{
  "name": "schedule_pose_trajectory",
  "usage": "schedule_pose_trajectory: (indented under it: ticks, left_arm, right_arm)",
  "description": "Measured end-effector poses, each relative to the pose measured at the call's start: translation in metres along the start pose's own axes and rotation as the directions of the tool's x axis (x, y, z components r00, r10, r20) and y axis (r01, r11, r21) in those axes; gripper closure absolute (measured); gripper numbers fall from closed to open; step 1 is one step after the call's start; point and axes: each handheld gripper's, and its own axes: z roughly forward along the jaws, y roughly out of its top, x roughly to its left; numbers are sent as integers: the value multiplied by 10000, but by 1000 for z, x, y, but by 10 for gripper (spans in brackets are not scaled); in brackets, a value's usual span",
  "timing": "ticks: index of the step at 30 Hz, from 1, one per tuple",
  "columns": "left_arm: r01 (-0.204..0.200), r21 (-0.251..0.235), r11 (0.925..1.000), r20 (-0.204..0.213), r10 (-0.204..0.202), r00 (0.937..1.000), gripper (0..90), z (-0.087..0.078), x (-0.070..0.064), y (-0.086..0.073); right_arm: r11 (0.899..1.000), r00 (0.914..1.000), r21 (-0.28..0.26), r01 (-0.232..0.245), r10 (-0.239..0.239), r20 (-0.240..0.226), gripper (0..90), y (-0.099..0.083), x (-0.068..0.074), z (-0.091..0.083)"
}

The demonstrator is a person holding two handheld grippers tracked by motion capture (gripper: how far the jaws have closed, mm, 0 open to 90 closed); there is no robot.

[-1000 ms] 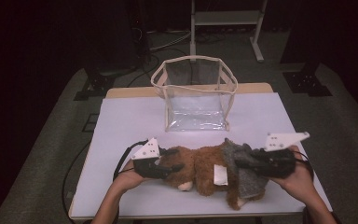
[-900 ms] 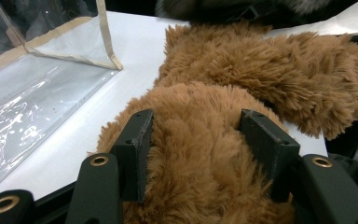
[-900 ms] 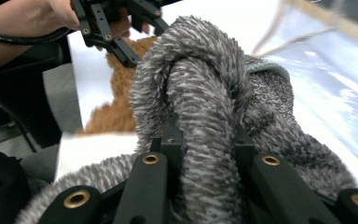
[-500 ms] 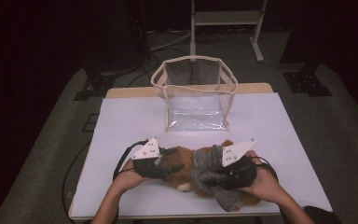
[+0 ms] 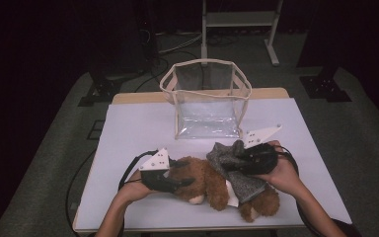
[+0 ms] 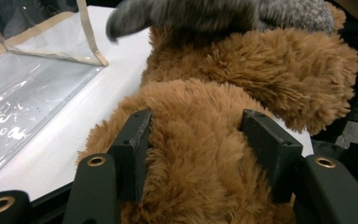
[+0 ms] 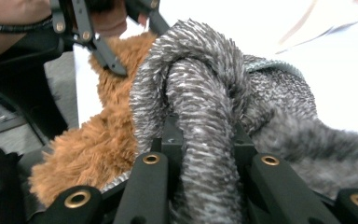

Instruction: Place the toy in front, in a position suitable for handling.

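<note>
Brown plush toy (image 5: 212, 185) lies on its side on the white table (image 5: 128, 133), near the front edge, between the two hands. Fluffy brown fur, pale patch low at its front. A grey knit garment (image 5: 237, 170) is on its right half; part of it is bunched and pulled up toward the bag side

Left gripper (image 5: 180, 175) sits at the toy's left end, held by the left hand (image 5: 133, 187). In the left gripper view (image 6: 196, 154) the jaws stand spread, one on each side of a mound of brown fur, both pressing into the plush. So it is holding the toy with a wide grip, not pinched tight

Right gripper (image 5: 239, 155) is over the toy's right part, in the right hand (image 5: 281, 173). In the right gripper view (image 7: 200, 140) the jaws are close together with a thick roll of grey knit clamped between them; fabric loops up and over in front of the camera. Brown fur shows to the left of the roll, the left gripper farther off at top left

Grey three-cornered plates on top of both grippers, cables trailing back off the table edge

Clear bag (image 5: 207, 101) with beige trim stands upright and open at the back middle of the table, just behind the toy and apart from it. Its lower corner shows at top left in the left gripper view (image 6: 37, 51)

Metal stand (image 5: 239, 19) on the dark floor behind the table
</note>
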Motion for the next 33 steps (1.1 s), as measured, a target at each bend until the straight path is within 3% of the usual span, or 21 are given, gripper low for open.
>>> schedule_pose_trajectory:
  ticks: [4,7,11,15,16,18,20,21,23,28,33]
  left_arm:
    - [-69,47,10000,165,68,9998,443,1,-2,0]
    - [-222,160,9996,136,220,9997,444,2,-4,2]
    - [-425,240,9988,115,422,9990,443,2,-6,3]
    - [-402,225,9989,128,399,9991,436,0,-4,2]
    - [-427,186,9989,196,423,9989,417,-1,-4,2]
    - [-499,240,9985,-69,501,9987,336,-5,-2,4]
    - [-64,666,9978,-388,90,9992,203,-9,2,7]
    - [8,618,9981,-405,17,9992,201,-10,3,6]
    - [92,520,9986,-209,-82,9997,233,-9,3,3]
    - [21,497,9988,-68,-18,10000,367,-7,3,0]
    - [158,339,9993,192,-164,9997,393,-2,1,-3]
  right_arm:
    - [9997,9997,184,168,-165,-174,738,-3,6,0]
    - [9994,9996,224,265,-264,-56,738,8,6,-2]
    - [9961,9958,462,747,-721,-556,734,32,6,25]
    - [9928,9958,1012,633,-561,-726,733,30,1,52]
    - [9944,9961,934,498,-426,-773,735,26,-1,52]
    - [9974,9962,702,173,-112,-858,740,21,-4,47]
    - [9988,9965,484,-53,94,-833,741,14,-7,39]
    - [9991,9959,388,-189,222,-876,741,11,-9,36]
    - [9990,9958,353,-264,294,-870,741,10,-9,32]
    - [9970,9969,746,217,-160,-769,744,28,-1,36]
    - [9932,9901,904,727,-610,-1262,744,51,3,61]
